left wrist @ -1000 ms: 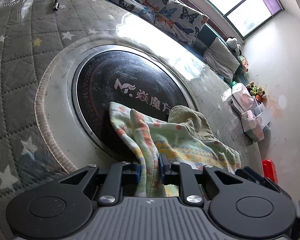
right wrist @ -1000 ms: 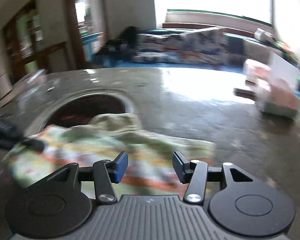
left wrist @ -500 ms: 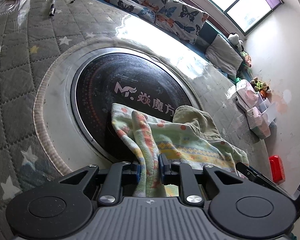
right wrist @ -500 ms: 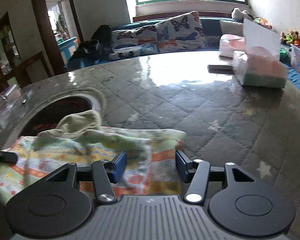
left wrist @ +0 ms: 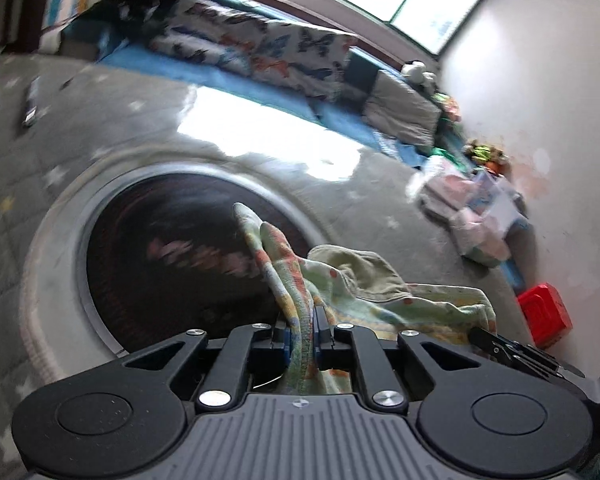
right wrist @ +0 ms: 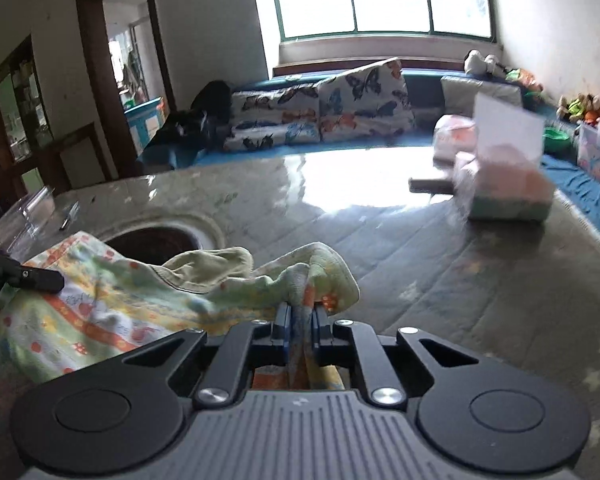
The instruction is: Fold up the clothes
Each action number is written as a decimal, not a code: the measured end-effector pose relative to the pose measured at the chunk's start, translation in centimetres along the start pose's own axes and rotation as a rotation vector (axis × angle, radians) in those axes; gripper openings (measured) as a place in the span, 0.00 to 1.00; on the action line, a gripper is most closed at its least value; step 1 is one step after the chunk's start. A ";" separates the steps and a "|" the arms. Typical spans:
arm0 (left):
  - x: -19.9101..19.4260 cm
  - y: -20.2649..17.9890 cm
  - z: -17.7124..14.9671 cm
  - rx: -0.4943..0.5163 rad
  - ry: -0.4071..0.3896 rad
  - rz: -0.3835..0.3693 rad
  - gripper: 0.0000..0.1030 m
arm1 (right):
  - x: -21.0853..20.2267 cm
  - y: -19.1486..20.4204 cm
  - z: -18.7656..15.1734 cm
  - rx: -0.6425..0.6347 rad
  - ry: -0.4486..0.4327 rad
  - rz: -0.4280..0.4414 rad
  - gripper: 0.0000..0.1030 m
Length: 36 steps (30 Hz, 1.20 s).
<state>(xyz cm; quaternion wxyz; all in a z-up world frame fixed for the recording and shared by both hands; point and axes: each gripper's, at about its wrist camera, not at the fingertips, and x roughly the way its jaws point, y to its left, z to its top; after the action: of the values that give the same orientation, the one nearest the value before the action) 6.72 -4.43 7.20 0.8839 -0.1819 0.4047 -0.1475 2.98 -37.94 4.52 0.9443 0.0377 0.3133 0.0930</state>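
A small pale green garment [left wrist: 364, 280] with orange, yellow and red print lies bunched on the quilted grey table, partly over the round black hotplate [left wrist: 172, 256]. My left gripper [left wrist: 300, 330] is shut on its left edge, and cloth rises between the fingers. My right gripper [right wrist: 300, 322] is shut on the garment's [right wrist: 112, 304] right edge and lifts a fold. The left gripper's tip [right wrist: 40, 278] shows at the left of the right wrist view. The right gripper's tip [left wrist: 500, 346] shows at the right of the left wrist view.
Pink and white packs [right wrist: 504, 188] stand on the table's far right. A pen [right wrist: 69, 216] and clear plastic [right wrist: 32, 208] lie at the far left. A red box [left wrist: 544, 316] sits beyond the table edge. A bench with butterfly cushions [right wrist: 320, 116] runs under the window.
My right gripper has closed on the garment's right edge; it was open half a second ago. Both grippers have lifted, raising and bunching the cloth. The left grip is unchanged.
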 end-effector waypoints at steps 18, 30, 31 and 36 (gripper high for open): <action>6.8 -9.5 2.4 0.159 0.045 -0.110 0.10 | -2.4 -8.9 3.1 0.051 -0.057 -0.198 0.09; 10.4 -10.9 2.7 0.204 0.087 -0.094 0.10 | 0.1 -11.8 2.4 0.094 -0.024 -0.224 0.09; 10.6 -10.8 2.7 0.205 0.093 -0.088 0.10 | 0.4 -11.9 2.2 0.096 -0.018 -0.226 0.09; 12.1 -10.1 2.3 0.212 0.122 -0.048 0.11 | 2.0 -12.4 1.5 0.112 0.021 -0.241 0.09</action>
<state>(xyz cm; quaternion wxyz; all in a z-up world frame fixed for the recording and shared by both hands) 14.95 -17.92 5.08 0.8682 -0.0878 0.4353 -0.2213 7.31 -49.73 2.92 0.9418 0.0517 0.3301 -0.0384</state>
